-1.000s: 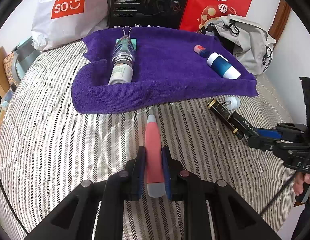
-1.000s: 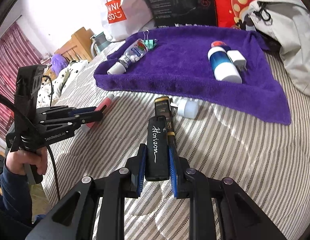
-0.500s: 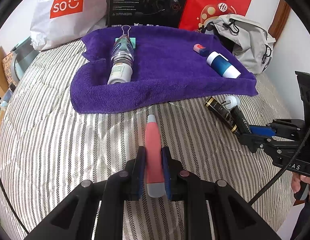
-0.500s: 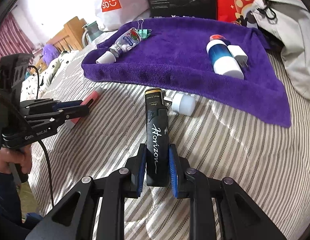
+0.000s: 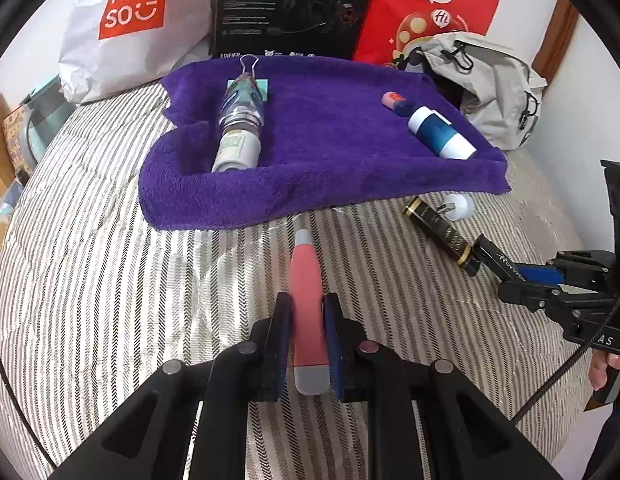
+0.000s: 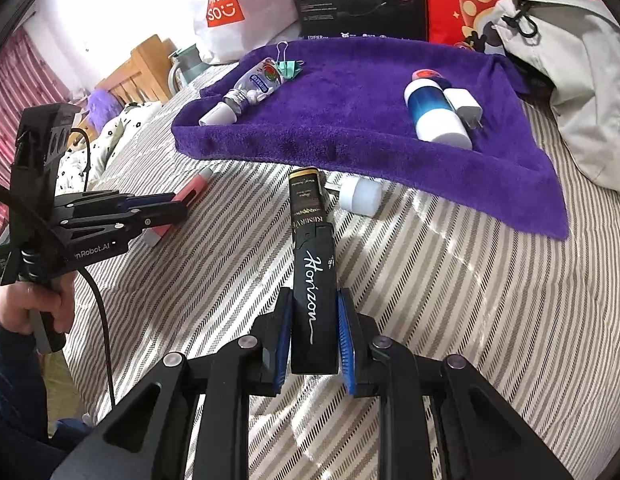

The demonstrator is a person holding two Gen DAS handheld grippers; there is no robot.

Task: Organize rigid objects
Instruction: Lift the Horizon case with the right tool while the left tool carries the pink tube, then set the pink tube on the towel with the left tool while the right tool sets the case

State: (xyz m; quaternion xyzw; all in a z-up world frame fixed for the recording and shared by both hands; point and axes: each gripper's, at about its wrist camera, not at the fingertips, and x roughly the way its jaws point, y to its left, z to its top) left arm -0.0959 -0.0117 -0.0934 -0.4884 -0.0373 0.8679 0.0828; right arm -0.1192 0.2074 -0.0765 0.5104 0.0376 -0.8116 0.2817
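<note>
1. A white MINISO shopping bag [image 5: 129, 24] is standing at the far left of the bed, behind the purple towel [image 5: 322, 152].
2. A black headset box [image 5: 289, 4] is leaning upright next to it.
3. A red mushroom-print bag [image 5: 426, 12] is sitting right of the box.
4. A grey drawstring backpack [image 5: 494, 88] is slumping against the towel's right corner.
5. A striped bedspread [image 5: 89, 280] is covering the bed.
6. A teal kettle [image 6: 185, 64] is standing beside a wooden bed frame [image 6: 141, 68].

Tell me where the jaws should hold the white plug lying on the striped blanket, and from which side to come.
Grip the white plug across its round body, coming from above. It lies on its side on the blanket, metal pins pointing at the black tube, so the near side is probably crowded.
</note>
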